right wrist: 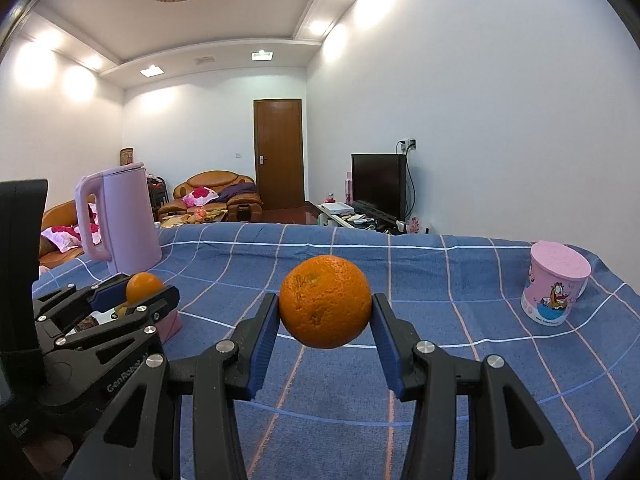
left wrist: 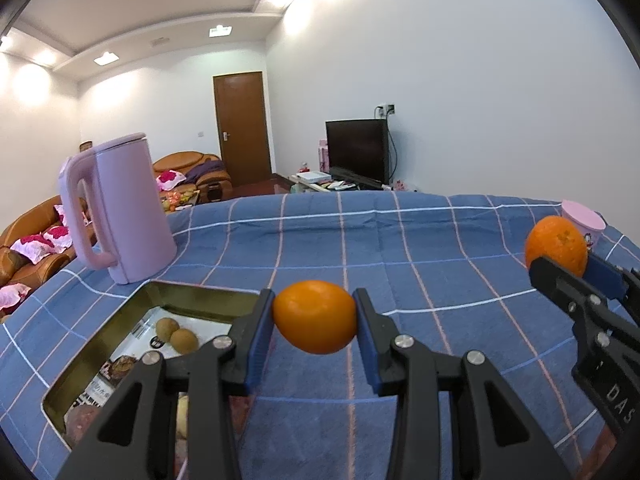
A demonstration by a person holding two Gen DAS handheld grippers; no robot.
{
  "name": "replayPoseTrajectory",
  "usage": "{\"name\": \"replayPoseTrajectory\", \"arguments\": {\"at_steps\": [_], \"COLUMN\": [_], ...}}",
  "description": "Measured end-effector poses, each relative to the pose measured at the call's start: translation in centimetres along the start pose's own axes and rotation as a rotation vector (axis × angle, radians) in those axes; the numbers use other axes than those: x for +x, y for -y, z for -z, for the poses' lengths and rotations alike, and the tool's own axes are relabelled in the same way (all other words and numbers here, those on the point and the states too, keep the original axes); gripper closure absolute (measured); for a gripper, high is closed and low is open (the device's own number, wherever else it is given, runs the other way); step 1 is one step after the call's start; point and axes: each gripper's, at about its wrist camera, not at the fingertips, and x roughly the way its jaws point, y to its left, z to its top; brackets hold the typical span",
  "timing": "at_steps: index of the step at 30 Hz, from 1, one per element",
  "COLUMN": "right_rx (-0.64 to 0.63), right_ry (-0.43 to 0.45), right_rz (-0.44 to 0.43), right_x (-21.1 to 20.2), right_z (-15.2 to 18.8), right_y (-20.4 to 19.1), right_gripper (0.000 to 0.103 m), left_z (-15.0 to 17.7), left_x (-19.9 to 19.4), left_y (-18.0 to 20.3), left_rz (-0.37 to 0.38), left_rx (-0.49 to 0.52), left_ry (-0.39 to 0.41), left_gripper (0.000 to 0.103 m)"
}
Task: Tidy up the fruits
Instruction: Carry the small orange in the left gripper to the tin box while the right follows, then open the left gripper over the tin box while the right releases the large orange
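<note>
Fruits: two oranges, one per gripper, both held up off the blue checked tablecloth (left wrist: 400,240).
Smooth orange: smaller one (left wrist: 315,317), sits squarely between the blue pads of the left gripper (left wrist: 315,318), pads pressing on its left and right sides, jaws clamped on it.
Smooth orange place: in the air over the cloth, just right of the gold tray (left wrist: 192,294).
Rough orange: bigger, pitted skin (right wrist: 325,301), between the pads of the right gripper (right wrist: 325,312), both pads touching its flanks, jaws clamped on it.
Rough orange place: above the middle of the cloth, clear of the surface.
Grippers relative: well apart, left one nearer the tray, right one nearer the pink cup (right wrist: 557,286).
Tray contents: two brownish round fruits (left wrist: 176,334) lying on a printed sheet inside; more pale and reddish fruit at the near end, partly hidden behind the left gripper's finger.
Left wrist view only: tray interior and its fruit; right gripper seen from the side at the frame's right edge with the rough orange at its tip, cup mostly hidden behind that orange.
Right wrist view only: whole cup with cartoon print and pink lid, upright on the cloth; left gripper from the side at lower left, smooth orange at its tip; tray mostly blocked.
Both views: pink kettle (left wrist: 116,208) upright on the cloth beyond the tray.
</note>
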Motion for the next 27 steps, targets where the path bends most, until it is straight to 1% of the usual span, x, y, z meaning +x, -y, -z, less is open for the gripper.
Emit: {"name": "replayPoseTrajectory", "arguments": {"at_steps": [3,5,7,14,22,27], "right_rx": [0.011,0.012,0.010,-0.011,-0.060,-0.091], "right_ry": [-0.017,-0.031,-0.041,-0.063,-0.058,-0.059], "right_rz": [-0.016,-0.024,-0.032,-0.087,-0.171,-0.221], "right_x": [0.3,0.6,0.8,1.3,1.9,2.8], "right_z": [0.0,0.0,0.0,-0.5,-2.2,-2.7], "right_y": [-0.1,-0.4,-0.8,-3.2,-7.4,-10.3], "right_gripper": [0.055,0.055,0.055,0.055,0.055,0.055], "left_z": [0.2,0.4,0.5,0.5,0.2,0.2], "left_x": [-0.3,-0.4,-0.6,-1.6,-1.9,-1.8], "left_y": [-0.6,-1.2,-1.7,-4.1,-7.4,-9.9], "left_rz": [-0.006,0.005,-0.006,-0.016,-0.081,-0.139], "left_rx": [0.005,-0.001,0.002,-0.016,-0.039,-0.052], "left_ry": [-0.009,-0.015,-0.023,-0.025,-0.036,-0.038], "left_gripper": [0.062,0.062,0.062,0.062,0.062,0.062]}}
